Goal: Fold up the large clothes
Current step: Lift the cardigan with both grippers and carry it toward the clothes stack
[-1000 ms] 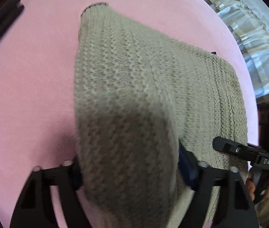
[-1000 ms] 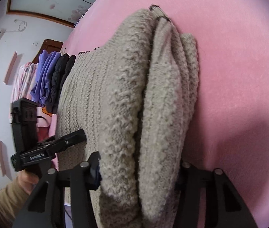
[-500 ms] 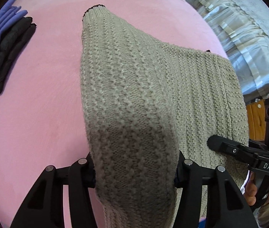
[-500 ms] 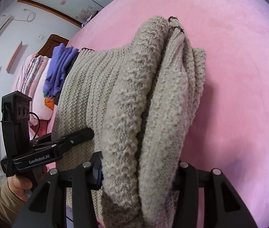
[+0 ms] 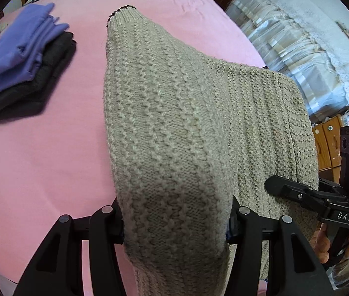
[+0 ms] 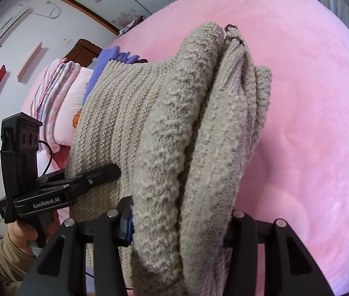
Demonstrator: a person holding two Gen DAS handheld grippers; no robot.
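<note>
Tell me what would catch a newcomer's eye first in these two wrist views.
A bulky beige knit sweater fills the middle of both views, pinched at its near edge by the left gripper and the right gripper, each shut on a thick fold. Beneath it spreads a bright pink blanket. At the far left of the left wrist view sits a stack of folded purple and black clothes.

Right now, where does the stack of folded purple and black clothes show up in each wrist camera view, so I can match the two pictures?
Left wrist view: the stack of folded clothes lies upper left on the pink bed, clear of the sweater.
Right wrist view: only its purple top peeks out above the sweater's far edge, left of center.
Shared landmark: the beige knit sweater, clamped by the left gripper and the right gripper.
</note>
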